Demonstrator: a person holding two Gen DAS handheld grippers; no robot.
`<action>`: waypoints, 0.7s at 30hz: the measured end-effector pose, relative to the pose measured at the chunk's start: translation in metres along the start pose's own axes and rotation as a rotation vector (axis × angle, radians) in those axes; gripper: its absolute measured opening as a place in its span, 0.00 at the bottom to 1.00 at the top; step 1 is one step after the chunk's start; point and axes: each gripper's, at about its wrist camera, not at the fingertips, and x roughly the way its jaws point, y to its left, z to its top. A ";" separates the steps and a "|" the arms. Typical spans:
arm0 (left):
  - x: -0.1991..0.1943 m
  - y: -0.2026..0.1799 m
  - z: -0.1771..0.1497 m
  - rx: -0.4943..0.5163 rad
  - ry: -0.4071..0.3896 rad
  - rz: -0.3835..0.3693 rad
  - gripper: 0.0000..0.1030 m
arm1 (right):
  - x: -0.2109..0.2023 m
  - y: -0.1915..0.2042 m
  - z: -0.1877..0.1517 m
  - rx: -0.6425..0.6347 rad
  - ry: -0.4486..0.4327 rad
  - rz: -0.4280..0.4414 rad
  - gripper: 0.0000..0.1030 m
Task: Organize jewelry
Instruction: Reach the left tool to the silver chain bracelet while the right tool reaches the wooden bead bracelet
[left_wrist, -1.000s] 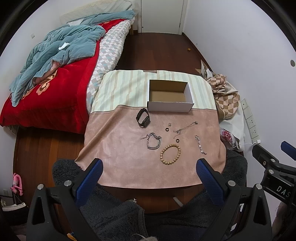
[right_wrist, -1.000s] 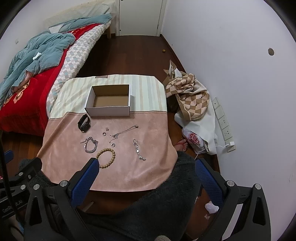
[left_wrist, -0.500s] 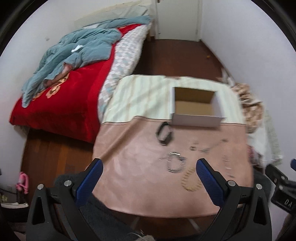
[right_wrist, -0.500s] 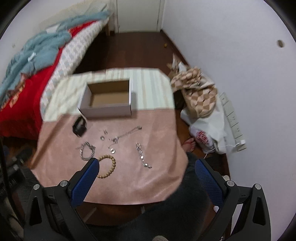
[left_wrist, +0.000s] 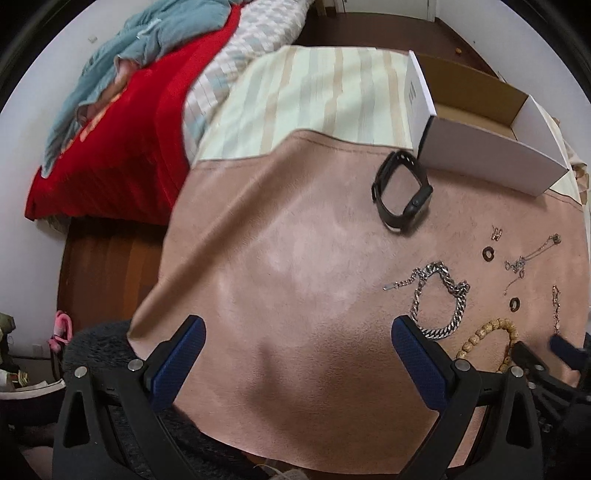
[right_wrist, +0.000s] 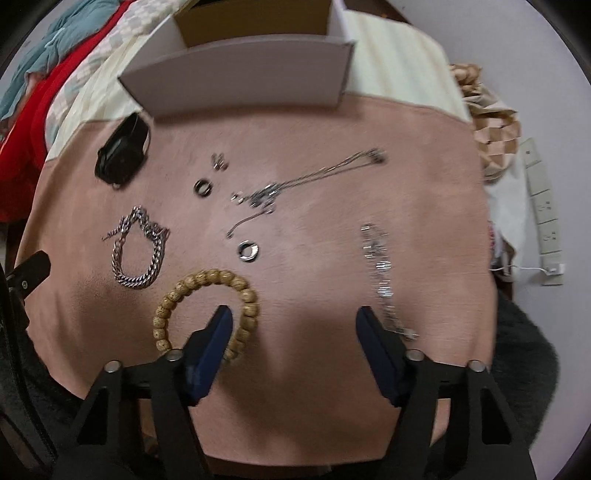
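Note:
Jewelry lies on the pink cloth (right_wrist: 314, 140): a black watch (right_wrist: 122, 153), a silver chain bracelet (right_wrist: 138, 251), a wooden bead bracelet (right_wrist: 207, 280), two rings (right_wrist: 248, 250), a thin necklace (right_wrist: 314, 177) and a link bracelet (right_wrist: 380, 266). An open white cardboard box (right_wrist: 240, 77) stands behind them. My right gripper (right_wrist: 295, 325) is open and empty, low over the cloth, its left finger over the bead bracelet. My left gripper (left_wrist: 297, 339) is open and empty over bare cloth, left of the chain bracelet (left_wrist: 439, 295) and watch (left_wrist: 402, 192).
A bed with red and blue covers (left_wrist: 122, 110) stands left of the table. A checked bag (right_wrist: 495, 125) and a power strip (right_wrist: 543, 206) lie on the right by the wall. A dark fuzzy rug (right_wrist: 524, 354) lies below the table's near edge.
Both grippers have come down and forward toward the table; the jewelry now looks much larger. The right gripper has reached the bead bracelet. Both stayed open.

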 end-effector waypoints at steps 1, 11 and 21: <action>0.003 -0.002 0.001 0.004 0.007 -0.012 1.00 | 0.006 0.002 -0.001 -0.007 0.010 0.000 0.54; 0.031 -0.029 0.006 0.037 0.129 -0.135 1.00 | 0.011 -0.005 -0.003 -0.002 0.000 -0.010 0.09; 0.039 -0.055 0.008 0.106 0.092 -0.213 0.52 | 0.006 -0.029 -0.003 0.053 0.009 -0.006 0.09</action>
